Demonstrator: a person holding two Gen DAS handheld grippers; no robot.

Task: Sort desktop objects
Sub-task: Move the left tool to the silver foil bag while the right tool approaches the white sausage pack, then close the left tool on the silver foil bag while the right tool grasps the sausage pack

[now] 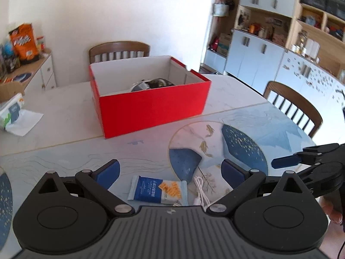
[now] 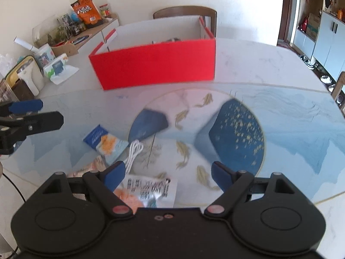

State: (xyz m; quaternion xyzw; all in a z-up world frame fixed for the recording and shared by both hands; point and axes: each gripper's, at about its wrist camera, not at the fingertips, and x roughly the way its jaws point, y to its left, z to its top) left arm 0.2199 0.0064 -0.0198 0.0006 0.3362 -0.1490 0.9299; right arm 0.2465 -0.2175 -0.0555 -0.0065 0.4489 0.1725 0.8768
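Note:
A red open box [image 1: 151, 105] stands on the table with a few dark items inside; it also shows in the right wrist view [image 2: 155, 64]. A blue-and-orange snack packet [image 1: 157, 191] lies just in front of my open left gripper [image 1: 170, 170], beside a coiled white cable [image 1: 200, 188]. In the right wrist view the packet [image 2: 105, 140] and the cable [image 2: 133, 153] lie left of centre. A white printed packet [image 2: 148, 191] lies under my open right gripper [image 2: 168, 172]. Both grippers are empty.
The table carries a blue fish-pattern mat [image 2: 237, 133]. A tissue pack [image 1: 13, 112] lies at the table's left. Wooden chairs [image 1: 118, 50] stand behind the box and at the right [image 1: 295, 105]. A side cabinet with snacks [image 2: 86, 10] is at the far left.

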